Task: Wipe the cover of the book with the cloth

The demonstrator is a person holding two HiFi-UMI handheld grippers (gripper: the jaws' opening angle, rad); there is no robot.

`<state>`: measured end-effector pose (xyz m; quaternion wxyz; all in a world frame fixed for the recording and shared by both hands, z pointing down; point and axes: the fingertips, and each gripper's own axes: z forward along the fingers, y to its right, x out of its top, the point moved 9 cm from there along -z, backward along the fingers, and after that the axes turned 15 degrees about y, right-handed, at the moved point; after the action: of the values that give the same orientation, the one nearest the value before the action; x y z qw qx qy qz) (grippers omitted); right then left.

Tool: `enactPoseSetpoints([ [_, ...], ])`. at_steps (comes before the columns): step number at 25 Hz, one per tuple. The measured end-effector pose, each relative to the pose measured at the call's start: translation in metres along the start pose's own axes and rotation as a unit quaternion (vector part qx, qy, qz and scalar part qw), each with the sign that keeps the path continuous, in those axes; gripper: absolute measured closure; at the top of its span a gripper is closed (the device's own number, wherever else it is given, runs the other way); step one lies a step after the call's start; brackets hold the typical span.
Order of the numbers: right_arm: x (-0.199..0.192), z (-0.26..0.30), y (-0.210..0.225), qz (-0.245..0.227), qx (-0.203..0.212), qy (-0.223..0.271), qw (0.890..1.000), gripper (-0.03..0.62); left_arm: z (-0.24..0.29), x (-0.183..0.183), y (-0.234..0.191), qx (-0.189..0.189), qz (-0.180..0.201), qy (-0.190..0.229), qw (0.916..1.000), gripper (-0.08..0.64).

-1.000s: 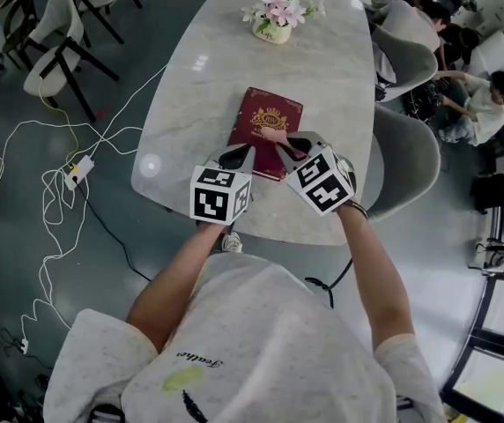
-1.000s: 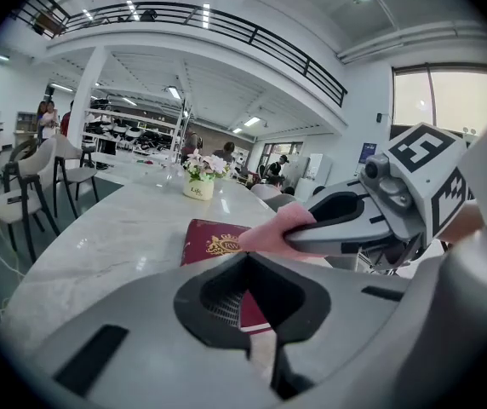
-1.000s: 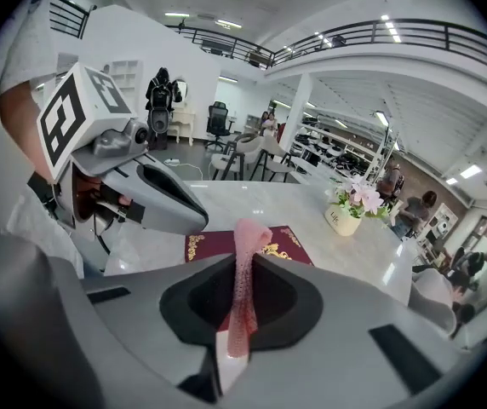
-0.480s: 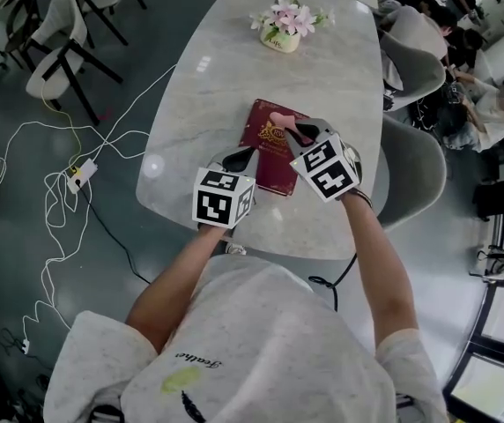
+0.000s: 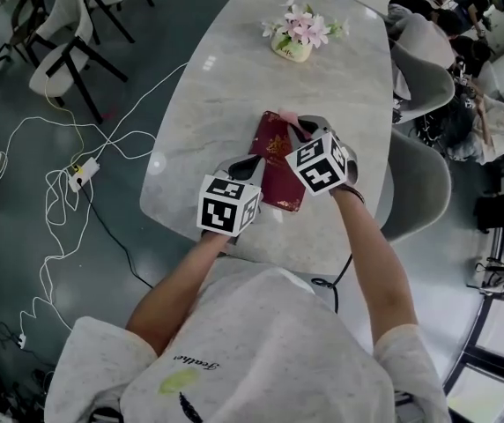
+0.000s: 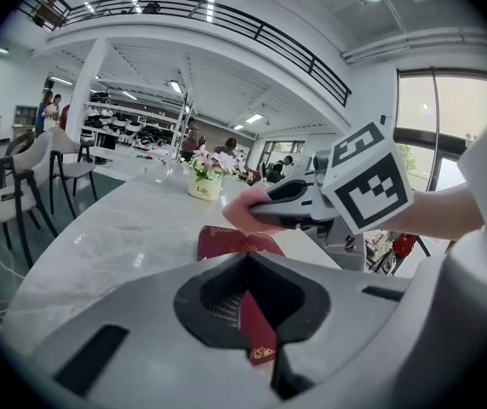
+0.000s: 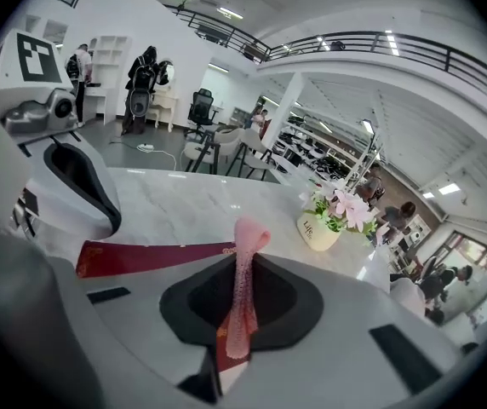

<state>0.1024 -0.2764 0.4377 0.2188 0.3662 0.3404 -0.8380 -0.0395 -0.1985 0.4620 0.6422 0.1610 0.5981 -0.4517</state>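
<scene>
Dark red with a gold crest, the book (image 5: 280, 174) lies on the bench (image 5: 234, 86), near its front edge, slanting away from the person. At the book's near left corner the left hand-held gripper (image 6: 245, 256) is clenched on the cover's edge, and a strip of red shows down through the gap of its jaws. Further along and to the right, the right hand-held gripper (image 7: 240, 256) pinches a pink cloth (image 7: 250, 234). The cloth stands up past the jaw tips in a small fold, right at the book's far end. Whether it presses on the cover I cannot tell.

The bench is pale marble, long and rounded at the corners. On the grey floor to its left, white cables (image 5: 67, 179) trail towards a power strip, with pale chairs (image 5: 63, 33) on dark legs beyond them. Towards the far end of the bench sits a small pot of pink and white flowers (image 5: 294, 48). On the right, a grey chair (image 5: 419, 183) is drawn up to the bench, and people (image 5: 499, 117) sit at another table behind it.
</scene>
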Motion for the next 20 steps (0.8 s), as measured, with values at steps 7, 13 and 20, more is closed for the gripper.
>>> enactPoseSetpoints([
  [7, -0.016, 0.030, -0.004, -0.009, -0.028, -0.016, 0.999, 0.574, 0.003, -0.003, -0.008, 0.001, -0.001, -0.008, 1.0000, 0.552],
  [13, -0.023, 0.043, -0.016, -0.006, 0.002, -0.030, 1.000, 0.574, 0.003, -0.004, -0.012, 0.002, -0.005, -0.008, 1.0000, 0.552],
  [20, -0.026, 0.047, -0.024, 0.000, 0.027, -0.037, 0.999, 0.574, 0.003, -0.004, -0.015, 0.006, -0.007, -0.008, 0.9999, 0.552],
])
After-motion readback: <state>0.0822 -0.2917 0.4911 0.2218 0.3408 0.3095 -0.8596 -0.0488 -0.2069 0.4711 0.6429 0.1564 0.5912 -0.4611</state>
